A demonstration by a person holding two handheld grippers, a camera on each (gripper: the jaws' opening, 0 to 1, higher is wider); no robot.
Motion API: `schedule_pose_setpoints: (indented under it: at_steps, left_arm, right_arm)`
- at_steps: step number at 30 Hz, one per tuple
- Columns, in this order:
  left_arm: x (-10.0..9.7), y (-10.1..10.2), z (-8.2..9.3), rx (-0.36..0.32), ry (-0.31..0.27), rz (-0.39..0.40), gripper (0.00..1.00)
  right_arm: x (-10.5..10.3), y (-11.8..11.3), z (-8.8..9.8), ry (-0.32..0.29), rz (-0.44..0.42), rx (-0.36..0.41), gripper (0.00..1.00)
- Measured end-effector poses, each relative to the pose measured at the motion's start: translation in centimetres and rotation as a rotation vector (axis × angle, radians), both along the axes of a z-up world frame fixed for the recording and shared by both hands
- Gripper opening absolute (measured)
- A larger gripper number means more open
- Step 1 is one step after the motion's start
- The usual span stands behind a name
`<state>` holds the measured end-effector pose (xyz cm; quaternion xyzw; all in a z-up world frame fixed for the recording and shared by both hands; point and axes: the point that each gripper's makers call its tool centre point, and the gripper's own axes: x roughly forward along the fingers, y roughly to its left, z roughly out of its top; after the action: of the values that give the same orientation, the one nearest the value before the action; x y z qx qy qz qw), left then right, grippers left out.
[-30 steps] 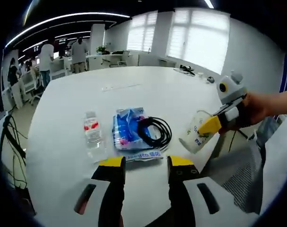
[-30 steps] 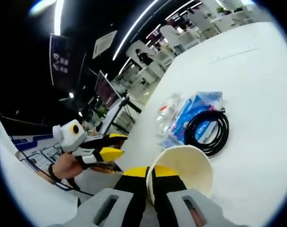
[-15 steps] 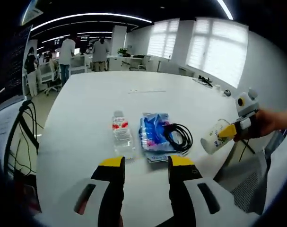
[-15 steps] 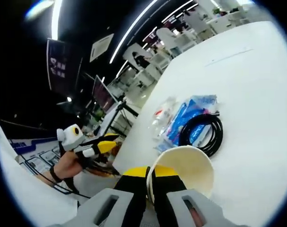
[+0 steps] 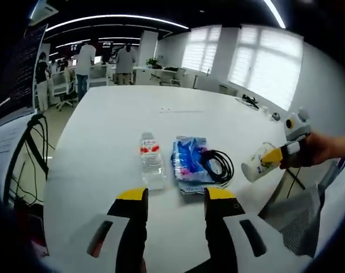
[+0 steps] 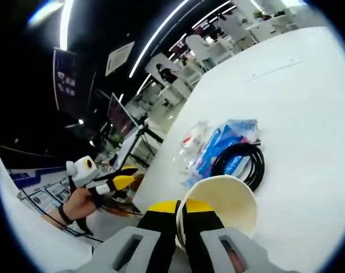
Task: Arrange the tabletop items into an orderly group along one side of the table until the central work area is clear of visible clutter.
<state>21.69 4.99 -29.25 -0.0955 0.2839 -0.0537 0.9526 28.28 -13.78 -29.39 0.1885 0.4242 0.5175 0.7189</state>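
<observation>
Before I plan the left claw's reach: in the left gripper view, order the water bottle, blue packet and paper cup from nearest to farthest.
1. Water bottle, just ahead of the left claw.
2. Blue packet, beside it, too close to call.
3. Paper cup, far right, in the right claw.

Bright office, blinded windows (image 5: 257, 62)

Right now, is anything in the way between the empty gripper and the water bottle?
No, nothing visible. The left hand-held gripper is open, and only bare white table lies between it and the water bottle. The blue packet with the black cable lies beside the bottle.
</observation>
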Motion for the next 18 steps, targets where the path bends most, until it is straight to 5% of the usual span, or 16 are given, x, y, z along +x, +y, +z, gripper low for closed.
schedule_pose_setpoints:
  at_steps: [18]
  left_arm:
    - [-2.2,3.5,-0.2,-0.013,-0.001,0.097,0.41]
  right_arm:
    - [2.6,1.6,0.6,-0.020,-0.014,-0.018,0.00]
